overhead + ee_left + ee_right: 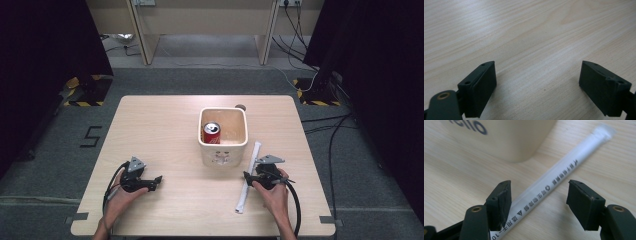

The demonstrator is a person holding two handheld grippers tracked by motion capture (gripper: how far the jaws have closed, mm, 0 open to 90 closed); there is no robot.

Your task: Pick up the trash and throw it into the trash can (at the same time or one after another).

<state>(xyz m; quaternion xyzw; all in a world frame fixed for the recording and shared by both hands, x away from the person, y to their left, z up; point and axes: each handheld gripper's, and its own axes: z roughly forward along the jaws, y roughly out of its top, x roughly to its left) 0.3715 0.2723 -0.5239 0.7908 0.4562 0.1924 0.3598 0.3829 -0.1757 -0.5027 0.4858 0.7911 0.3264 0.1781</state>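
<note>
1. Straddling the wrapped straw (554,178), the right gripper (539,195) has its jaws wide apart, gripping nothing; this suits a crosswise pinch.
2. The straw lies flat at 4 o'clock of the cream bin (223,150) holding a red can (211,133).
3. The left gripper (537,82) rests agape and empty over bare table (529,30).

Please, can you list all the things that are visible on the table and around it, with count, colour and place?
wrapped straw: one, white with grey print, flat on the table right of the bin, between the right gripper's open jaws.
bin: one, cream, square, middle of the table.
can: one, red, upright inside the bin, at its left side.
table: one, light wood.
left gripper: one, black, open over bare wood.
right gripper: one, black, open.
</note>
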